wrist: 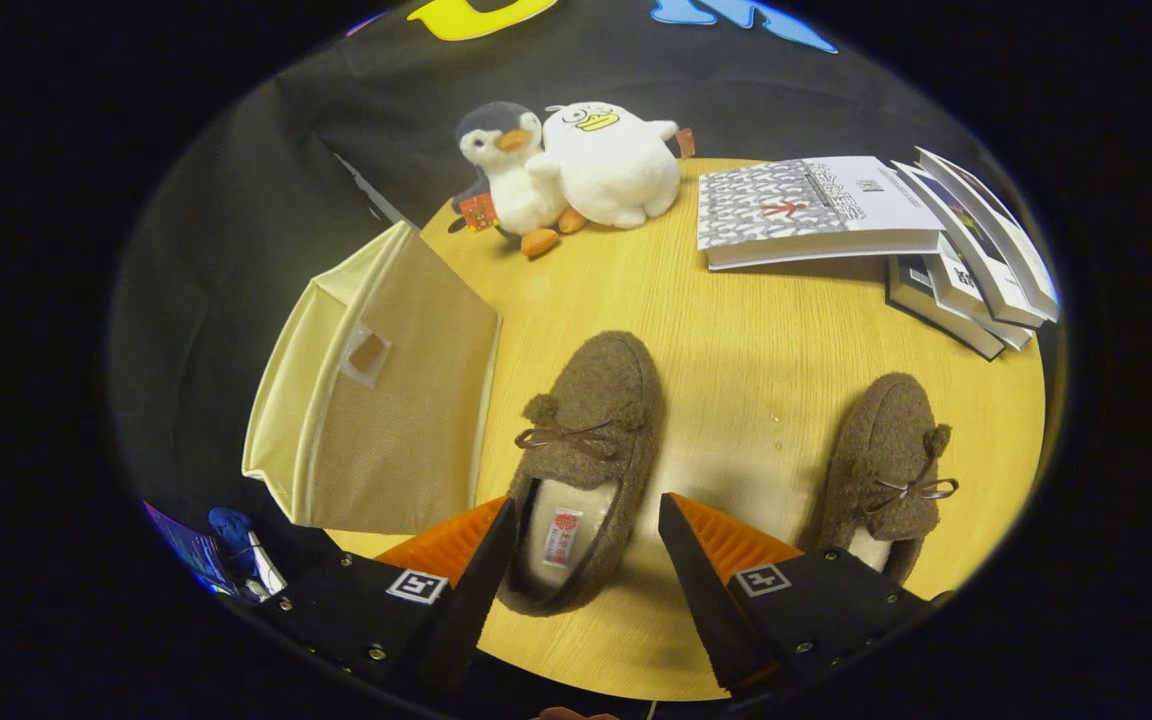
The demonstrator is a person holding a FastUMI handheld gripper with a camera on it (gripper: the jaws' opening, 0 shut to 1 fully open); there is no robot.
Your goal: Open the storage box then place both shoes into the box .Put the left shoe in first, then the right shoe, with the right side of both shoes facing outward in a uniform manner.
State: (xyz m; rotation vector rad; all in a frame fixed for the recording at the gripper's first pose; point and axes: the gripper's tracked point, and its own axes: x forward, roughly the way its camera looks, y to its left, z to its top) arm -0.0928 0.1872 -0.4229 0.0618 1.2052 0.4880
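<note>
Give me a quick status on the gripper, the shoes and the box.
Gripper open, straddling heel of nearer brown fuzzy slipper. Second brown slipper apart, beside it. Beige fabric storage box shut. Nothing in the way.

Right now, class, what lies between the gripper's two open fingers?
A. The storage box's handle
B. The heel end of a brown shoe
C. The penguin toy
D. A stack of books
B. The gripper is open, with its fingers either side of the heel end of the nearer brown shoe; the storage box stands beside that shoe, and the penguin toy and books lie far beyond.
</note>
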